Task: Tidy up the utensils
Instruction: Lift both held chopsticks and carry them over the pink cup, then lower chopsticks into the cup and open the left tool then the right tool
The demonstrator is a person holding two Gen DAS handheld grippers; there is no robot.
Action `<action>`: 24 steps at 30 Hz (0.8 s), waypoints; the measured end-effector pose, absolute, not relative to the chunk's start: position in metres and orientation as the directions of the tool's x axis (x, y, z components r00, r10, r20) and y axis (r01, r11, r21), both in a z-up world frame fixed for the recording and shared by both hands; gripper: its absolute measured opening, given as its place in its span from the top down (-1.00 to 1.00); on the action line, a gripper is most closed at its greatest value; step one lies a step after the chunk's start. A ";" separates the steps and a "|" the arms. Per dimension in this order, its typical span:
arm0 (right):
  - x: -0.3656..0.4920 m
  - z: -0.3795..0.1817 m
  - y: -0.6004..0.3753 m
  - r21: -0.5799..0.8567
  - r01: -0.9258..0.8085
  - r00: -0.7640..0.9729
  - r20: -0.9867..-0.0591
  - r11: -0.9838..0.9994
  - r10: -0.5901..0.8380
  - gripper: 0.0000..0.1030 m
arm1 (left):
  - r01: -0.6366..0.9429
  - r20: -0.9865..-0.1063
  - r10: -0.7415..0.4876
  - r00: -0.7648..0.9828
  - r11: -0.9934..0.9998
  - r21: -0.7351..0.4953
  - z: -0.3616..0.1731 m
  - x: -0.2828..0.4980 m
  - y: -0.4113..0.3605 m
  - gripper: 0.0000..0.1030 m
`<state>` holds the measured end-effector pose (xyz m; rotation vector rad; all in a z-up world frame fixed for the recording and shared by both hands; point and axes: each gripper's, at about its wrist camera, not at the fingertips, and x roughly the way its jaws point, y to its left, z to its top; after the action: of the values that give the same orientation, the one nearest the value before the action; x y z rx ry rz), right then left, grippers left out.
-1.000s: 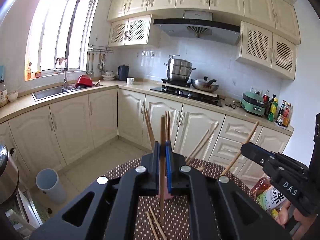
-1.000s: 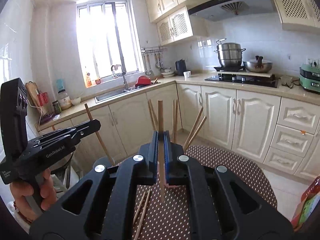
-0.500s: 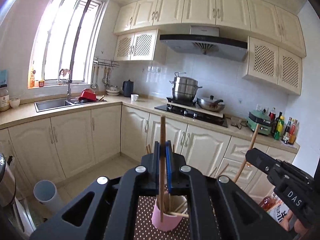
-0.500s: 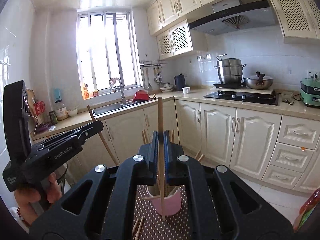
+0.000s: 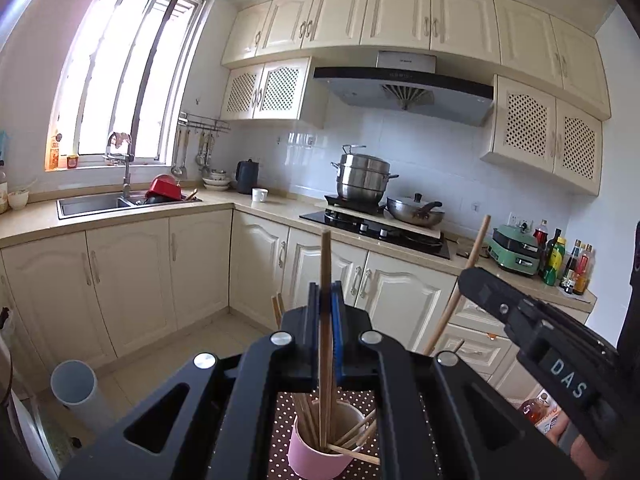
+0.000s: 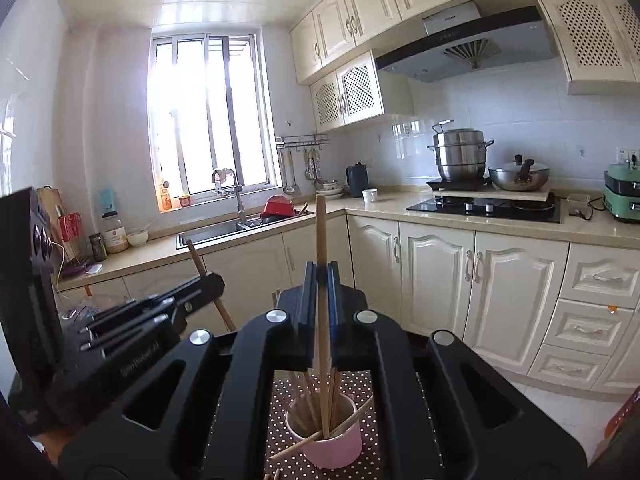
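A kitchen seen from two hand-held grippers, both pointing slightly downward over a pink cup (image 5: 320, 454) that is standing on a brown tablecloth with white dots (image 5: 282, 412); the left gripper (image 5: 326, 304) is clamping a single wooden chopstick (image 5: 325, 264) upright between its closed jaws, the stick's lower end reaching down inside the cup; the right gripper (image 6: 319, 284) is likewise pinching its own chopstick (image 6: 320, 232) between closed jaws, nearly upright, its tip dipping into the same pink cup (image 6: 332, 450); several other chopsticks (image 5: 352, 436) are leaning inside the cup at different angles, and one is lying across the rim and sticking out sideways; each gripper is showing at the edge of the other's view, holding its stick at a slant; behind them, cream cabinets (image 5: 132, 276) are running along two walls, with a sink (image 5: 92, 204) under a bright window and a steel steamer pot (image 5: 362, 178) sitting on the stove (image 5: 376, 228)
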<state>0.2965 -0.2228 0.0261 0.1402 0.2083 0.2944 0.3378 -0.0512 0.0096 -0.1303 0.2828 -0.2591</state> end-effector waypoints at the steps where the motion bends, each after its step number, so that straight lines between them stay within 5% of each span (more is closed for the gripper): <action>1: 0.298 0.024 -0.223 0.172 -0.273 0.935 -0.185 0.947 0.303 0.89 | 0.236 -0.270 -0.272 0.924 0.959 -0.160 0.004 0.340 -0.052 0.88; 13: 0.301 0.006 -0.225 0.174 -0.280 0.919 -0.234 0.944 0.316 0.89 | 0.256 -0.311 -0.282 0.908 0.959 -0.123 -0.027 0.343 -0.057 0.86; 15: 0.300 0.003 -0.225 0.183 -0.286 0.914 -0.243 0.941 0.325 0.89 | 0.257 -0.308 -0.284 0.908 0.958 -0.126 -0.027 0.341 -0.056 0.36; 24: 0.294 -0.010 -0.223 0.186 -0.296 0.899 -0.276 0.937 0.339 0.89 | 0.202 -0.254 -0.214 0.943 0.977 -0.073 -0.019 0.316 -0.045 0.04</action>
<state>0.2940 -0.2225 -0.0101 0.1409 0.3100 0.3300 0.3160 -0.0445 -0.0189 -0.0461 0.2644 -0.2118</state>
